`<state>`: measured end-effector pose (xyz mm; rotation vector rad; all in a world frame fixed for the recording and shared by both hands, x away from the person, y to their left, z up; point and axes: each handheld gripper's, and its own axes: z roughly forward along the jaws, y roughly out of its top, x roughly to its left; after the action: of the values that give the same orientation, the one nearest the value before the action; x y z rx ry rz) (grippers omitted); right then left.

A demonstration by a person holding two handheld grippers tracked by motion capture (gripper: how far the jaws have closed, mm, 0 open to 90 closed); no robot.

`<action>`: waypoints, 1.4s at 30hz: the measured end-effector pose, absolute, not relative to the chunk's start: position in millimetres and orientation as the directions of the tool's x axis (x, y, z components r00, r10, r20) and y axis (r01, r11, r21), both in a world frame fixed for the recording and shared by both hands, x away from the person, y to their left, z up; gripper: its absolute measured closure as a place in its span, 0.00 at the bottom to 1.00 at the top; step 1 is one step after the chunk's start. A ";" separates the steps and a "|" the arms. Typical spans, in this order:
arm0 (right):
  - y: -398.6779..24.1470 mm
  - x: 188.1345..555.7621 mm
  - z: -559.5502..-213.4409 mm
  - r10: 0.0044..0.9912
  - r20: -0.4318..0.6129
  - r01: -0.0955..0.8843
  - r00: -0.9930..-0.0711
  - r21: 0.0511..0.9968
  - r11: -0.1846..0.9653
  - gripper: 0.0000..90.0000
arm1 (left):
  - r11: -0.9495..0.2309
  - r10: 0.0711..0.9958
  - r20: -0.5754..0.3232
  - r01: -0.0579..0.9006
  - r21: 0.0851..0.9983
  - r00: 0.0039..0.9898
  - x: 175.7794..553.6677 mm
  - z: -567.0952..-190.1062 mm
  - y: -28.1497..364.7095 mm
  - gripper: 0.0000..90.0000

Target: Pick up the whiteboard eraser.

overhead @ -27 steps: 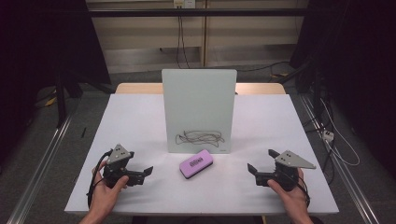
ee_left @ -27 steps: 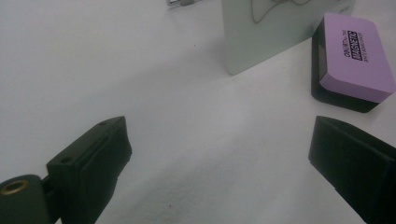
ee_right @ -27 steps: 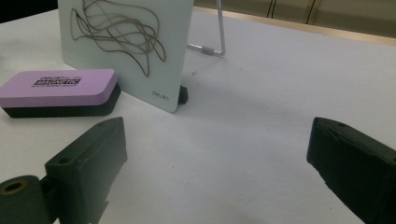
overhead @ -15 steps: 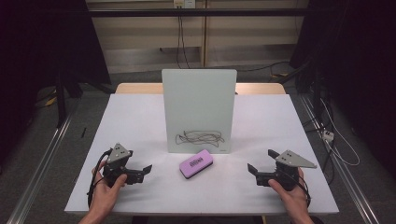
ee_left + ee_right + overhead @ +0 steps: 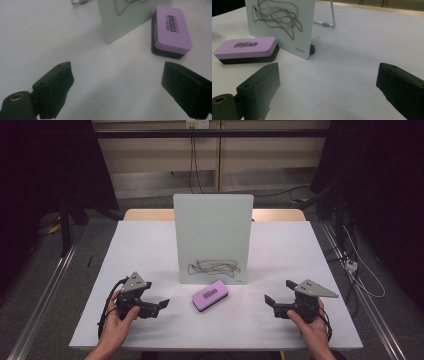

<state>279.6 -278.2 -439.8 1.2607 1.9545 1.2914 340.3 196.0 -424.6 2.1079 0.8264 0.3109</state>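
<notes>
Meanwhile, the left gripper (image 5: pixel 161 304) has crept toward the table's (image 5: pixel 150 245) near edge; both it and the right gripper (image 5: pixel 269 300) gape empty, whiteboard eraser (image 5: pixel 210 295) untouched.

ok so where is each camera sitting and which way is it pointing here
High view: above the person's side, looking forward and down on the table; both forearms, left gripper and right gripper show.
Left gripper view: rides the left gripper, looks along its open jaws toward the purple eraser.
Right gripper view: rides the right gripper, open jaws, facing the whiteboard.
Shared: eraser and scribbled whiteboard show in all three.
</notes>
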 end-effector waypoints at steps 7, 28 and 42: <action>-276.6 279.4 -439.0 0.880 0.082 0.426 -0.468 0.893 0.143 0.05 | -0.478 0.620 -0.084 0.460 0.748 0.780 348.2 -408.2 177.5 0.17; -274.7 276.1 -438.1 0.867 0.065 0.426 -0.494 0.888 0.176 0.07 | -0.561 0.503 -0.104 0.416 0.716 0.858 345.5 -402.0 113.0 0.10; -272.3 276.1 -438.2 0.860 0.062 0.430 -0.506 0.883 0.189 0.07 | -0.643 0.448 -0.127 0.418 0.642 0.885 361.0 -390.8 84.2 0.12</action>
<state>276.1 -272.3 -438.2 1.2054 2.0195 1.2670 361.0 84.2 -390.8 2.3488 0.6189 0.0563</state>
